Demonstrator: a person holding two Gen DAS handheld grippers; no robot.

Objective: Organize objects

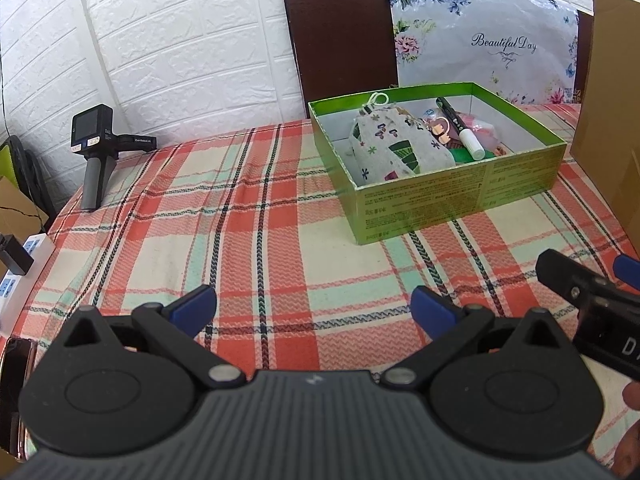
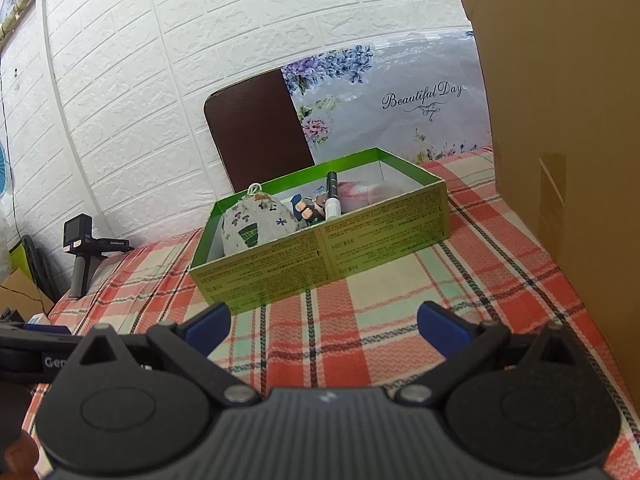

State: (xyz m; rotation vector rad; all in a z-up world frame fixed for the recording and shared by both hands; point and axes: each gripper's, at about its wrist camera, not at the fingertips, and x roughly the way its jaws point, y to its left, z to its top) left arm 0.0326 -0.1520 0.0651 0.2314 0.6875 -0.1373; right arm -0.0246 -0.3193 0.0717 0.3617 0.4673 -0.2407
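Far left, a power strip (image 1: 24,256) sits off the table edge with a black plug in it, and a phone (image 1: 16,392) lies at the near corner. Up by the brick wall a spare handheld camera (image 1: 96,148) stands on the plaid cloth (image 1: 248,232), well apart from everything. Moving in, the left gripper (image 1: 314,306) hangs over bare cloth, blue fingertips (image 1: 196,304) spread wide, nothing between them. Straight ahead and to the right sits the green box (image 1: 432,204), open-topped, with a brown chair back (image 1: 340,40) and a floral "Beautiful Day" sheet (image 1: 488,40) behind it. Inside the box: a printed pouch (image 1: 392,148) at the left end, a marker (image 1: 464,128) leaning beside it, small trinkets and something pink packed at the right. The right gripper (image 2: 324,324) faces the box's near wall (image 2: 320,256), also spread wide and empty, cloth showing between its fingers. Far right, a tall cardboard panel (image 2: 560,120) stands just beside the box, walling off that side.
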